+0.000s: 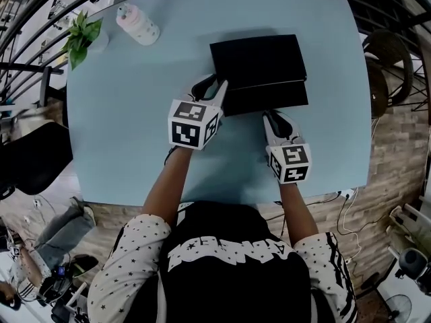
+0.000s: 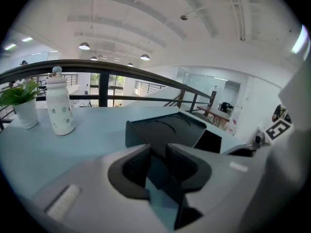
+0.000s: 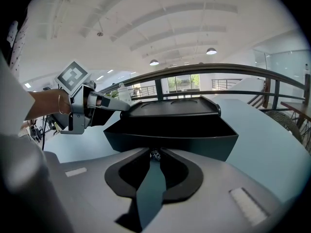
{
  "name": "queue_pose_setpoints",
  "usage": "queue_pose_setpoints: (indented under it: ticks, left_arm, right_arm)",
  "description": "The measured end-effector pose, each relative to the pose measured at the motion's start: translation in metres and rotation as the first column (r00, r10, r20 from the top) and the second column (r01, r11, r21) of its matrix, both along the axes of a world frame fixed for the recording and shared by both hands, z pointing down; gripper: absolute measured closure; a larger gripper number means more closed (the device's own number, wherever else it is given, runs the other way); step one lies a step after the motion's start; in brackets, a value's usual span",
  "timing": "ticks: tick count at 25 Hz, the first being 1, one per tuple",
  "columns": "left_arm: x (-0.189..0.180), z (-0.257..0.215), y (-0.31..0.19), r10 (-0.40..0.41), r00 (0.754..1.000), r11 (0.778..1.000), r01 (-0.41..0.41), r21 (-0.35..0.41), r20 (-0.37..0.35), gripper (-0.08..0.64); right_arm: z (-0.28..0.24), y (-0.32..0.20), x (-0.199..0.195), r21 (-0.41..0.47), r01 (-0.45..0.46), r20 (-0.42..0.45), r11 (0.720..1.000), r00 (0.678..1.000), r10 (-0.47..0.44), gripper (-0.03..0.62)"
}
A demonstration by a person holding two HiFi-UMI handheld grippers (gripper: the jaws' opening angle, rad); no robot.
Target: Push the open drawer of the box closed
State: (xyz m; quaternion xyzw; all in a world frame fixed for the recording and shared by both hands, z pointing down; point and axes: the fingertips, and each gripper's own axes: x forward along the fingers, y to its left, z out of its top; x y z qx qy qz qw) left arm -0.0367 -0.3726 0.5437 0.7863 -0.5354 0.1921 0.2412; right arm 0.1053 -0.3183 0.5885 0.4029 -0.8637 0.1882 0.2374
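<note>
Table top [image 1: 121,147] of pale blue is spread under both grippers, and a flat black rectangular box [image 1: 259,59] is set just ahead of them, its open black drawer [image 1: 266,98] drawn out toward the right gripper [image 1: 271,116], whose jaws are seen closed together at the drawer's front. The left gripper [image 1: 213,87] is held at the box's near left corner, jaws slightly apart with nothing clamped; a white dotted bottle [image 1: 138,24] and a green potted plant [image 1: 82,36] are seen well ahead to its left.
</note>
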Motion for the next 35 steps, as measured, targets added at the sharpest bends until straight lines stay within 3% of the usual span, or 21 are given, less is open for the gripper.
queue_pose_setpoints:
  ticks: [35]
  left_arm:
    - [0.000, 0.000, 0.000, -0.008, 1.000, 1.000, 0.008, 0.002, 0.003, 0.560]
  right_arm:
    - [0.002, -0.029, -0.012, 0.005, 0.002, 0.000, 1.000, 1.000, -0.002, 0.520]
